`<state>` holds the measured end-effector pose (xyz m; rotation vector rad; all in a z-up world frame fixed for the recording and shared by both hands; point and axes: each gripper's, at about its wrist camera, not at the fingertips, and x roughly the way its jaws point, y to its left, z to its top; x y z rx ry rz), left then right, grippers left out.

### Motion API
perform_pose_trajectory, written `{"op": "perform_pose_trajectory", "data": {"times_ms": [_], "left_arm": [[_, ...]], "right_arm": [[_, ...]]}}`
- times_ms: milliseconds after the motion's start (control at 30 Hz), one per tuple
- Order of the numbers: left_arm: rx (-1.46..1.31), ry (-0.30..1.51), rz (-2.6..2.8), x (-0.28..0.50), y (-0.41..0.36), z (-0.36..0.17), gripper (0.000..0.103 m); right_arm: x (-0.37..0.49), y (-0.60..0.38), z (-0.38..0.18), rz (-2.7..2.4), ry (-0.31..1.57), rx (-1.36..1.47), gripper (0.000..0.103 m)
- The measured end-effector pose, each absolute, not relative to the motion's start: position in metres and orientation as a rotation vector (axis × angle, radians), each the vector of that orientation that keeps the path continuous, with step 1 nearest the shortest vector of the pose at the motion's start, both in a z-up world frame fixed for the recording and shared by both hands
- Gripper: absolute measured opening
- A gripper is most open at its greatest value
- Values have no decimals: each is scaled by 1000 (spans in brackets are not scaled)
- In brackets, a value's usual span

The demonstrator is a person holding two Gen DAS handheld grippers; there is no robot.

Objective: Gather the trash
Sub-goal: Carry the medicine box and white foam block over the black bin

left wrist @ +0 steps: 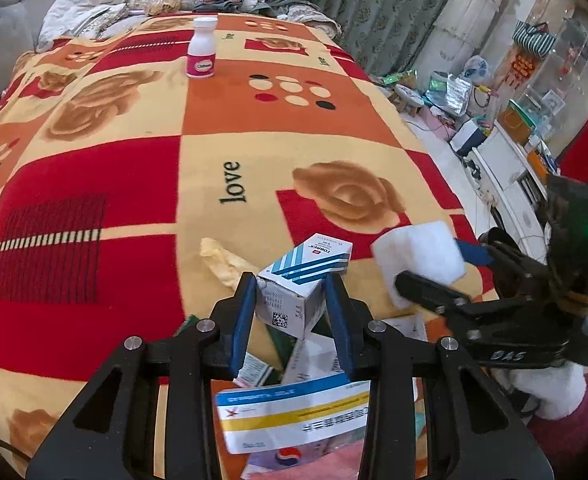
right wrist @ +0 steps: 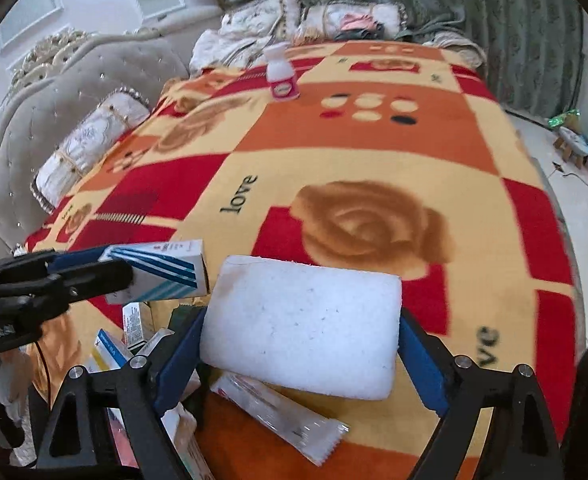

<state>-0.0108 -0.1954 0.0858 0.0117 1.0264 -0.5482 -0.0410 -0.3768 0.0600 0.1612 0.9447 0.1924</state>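
A small white box with blue stripes (left wrist: pixel 306 268) sits lifted above the blanket, and my left gripper (left wrist: pixel 289 284) is shut on it, blue pads pressing both sides. In the right wrist view the same box (right wrist: pixel 169 272) sticks out of the left gripper (right wrist: pixel 113 264) at the left. My right gripper (right wrist: pixel 302 320) is shut on a white foam block (right wrist: pixel 306 332), which fills the wide gap between its pads. The left wrist view shows that block (left wrist: pixel 418 256) and the right gripper (left wrist: pixel 428 262) just right of the box. Beneath both lie a blue-and-yellow carton (left wrist: pixel 294 412) and a clear wrapper (right wrist: pixel 277 412).
A red, orange and cream blanket (left wrist: pixel 133 160) covers the bed. A white bottle with a pink label (left wrist: pixel 201 48) stands at its far end, and crumpled yellow paper (left wrist: pixel 221 260) lies near the box. Pillows (right wrist: pixel 89 148) line the left; the bed edge and a cluttered floor (left wrist: pixel 474 120) are right.
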Motion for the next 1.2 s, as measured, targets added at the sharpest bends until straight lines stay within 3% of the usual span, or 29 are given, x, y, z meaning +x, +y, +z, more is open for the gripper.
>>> {"op": "perform_pose_trajectory", "data": {"times_ms": [433,1200], "left_arm": [[59,986,-609,-36,-241,106,33],[146,964,-779,-86,-387,123,33]], "right_arm": [[-87,-435,78,96,894,213,90],[-167,-558,89,-132,839,298,90]]}}
